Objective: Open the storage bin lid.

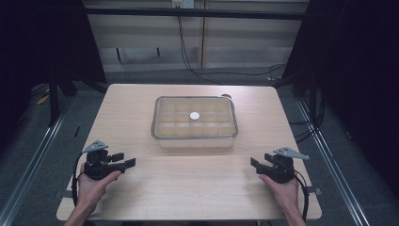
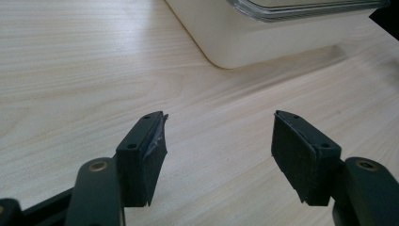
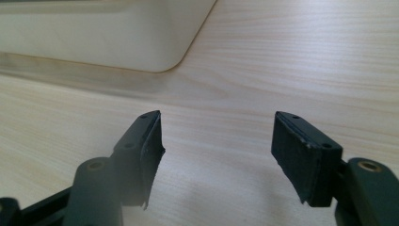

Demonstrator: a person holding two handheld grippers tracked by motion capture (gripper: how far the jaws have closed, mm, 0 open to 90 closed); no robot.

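A rectangular cream container (image 1: 194, 123) with a clear lid stands in the middle of the wooden table (image 1: 141, 188); a small white disc (image 1: 194, 115) sits at the lid's centre. My left gripper (image 1: 124, 160) rests near the table's front left, open and empty, jaws pointing right toward the container. My right gripper (image 1: 256, 165) rests at the front right, open and empty. In the left gripper view the container's corner (image 2: 244, 42) lies ahead of my open left gripper (image 2: 219, 146). In the right gripper view the container's corner (image 3: 117, 37) lies ahead left of my open right gripper (image 3: 216, 146).
Bare wood lies between the two grippers and in front of the container. Black cables (image 1: 197, 70) run over the grey floor behind the table. Metal rails (image 1: 33, 160) flank the table on both sides.
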